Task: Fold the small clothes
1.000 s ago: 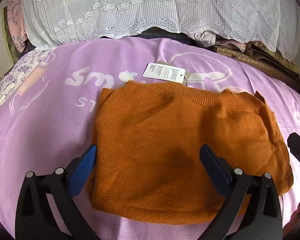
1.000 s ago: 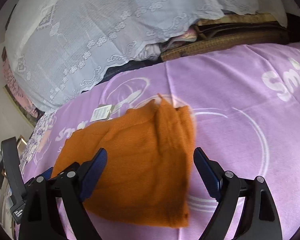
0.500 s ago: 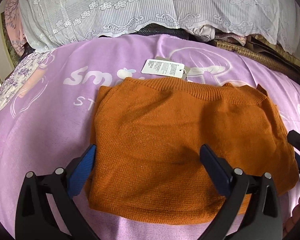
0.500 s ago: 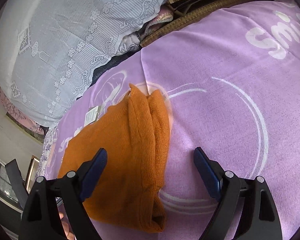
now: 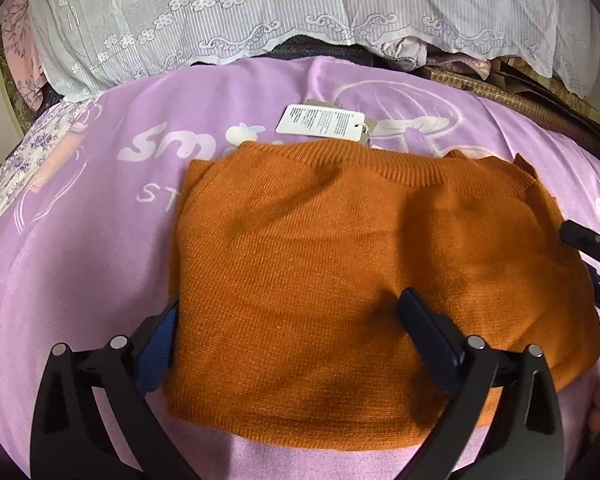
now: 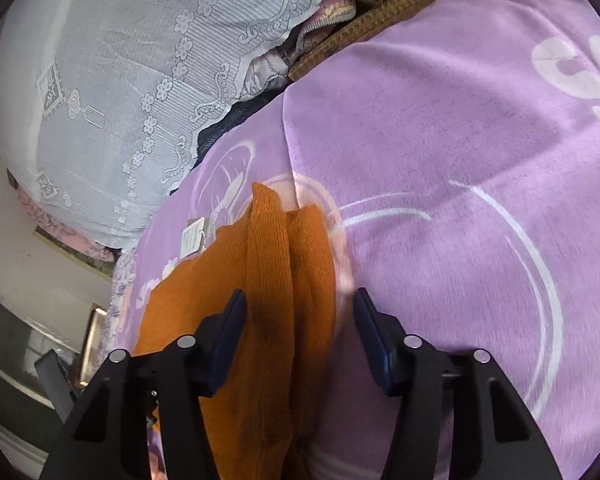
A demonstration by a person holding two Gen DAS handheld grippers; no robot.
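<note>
Where the left wrist camera looks down, the orange sweater (image 5: 340, 280) lies folded flat on the purple blanket (image 5: 80, 260), its white tag (image 5: 320, 125) at the far collar edge, and the left tongs (image 5: 288, 344) stand wide open over its near-left part, one pad off the cloth's left edge, the other above the knit. In the right wrist view, the right tongs (image 6: 298, 336) are closing around the sweater's bunched right edge, pads not yet pressing it.
</note>
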